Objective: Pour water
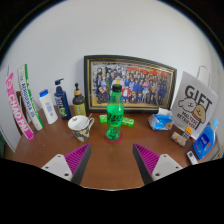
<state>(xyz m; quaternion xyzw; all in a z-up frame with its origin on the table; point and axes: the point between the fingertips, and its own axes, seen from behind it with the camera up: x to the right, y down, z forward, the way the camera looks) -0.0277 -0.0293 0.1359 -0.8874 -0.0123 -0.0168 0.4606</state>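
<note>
Currently gripper (109, 160) fingers spread wide, holding nothing; magenta pads (75, 158) face inward over the brown wooden tabletop (110, 165). Green plastic bottle with a dark cap (115, 112) stands upright beyond the fingers, roughly centred between them, well apart. White patterned ceramic cup (80, 127) sits just beside it to the left. Dark-framed group photo (130, 82) leans on the wall behind. White "GIFT" sign (194, 105) to the right.
</note>
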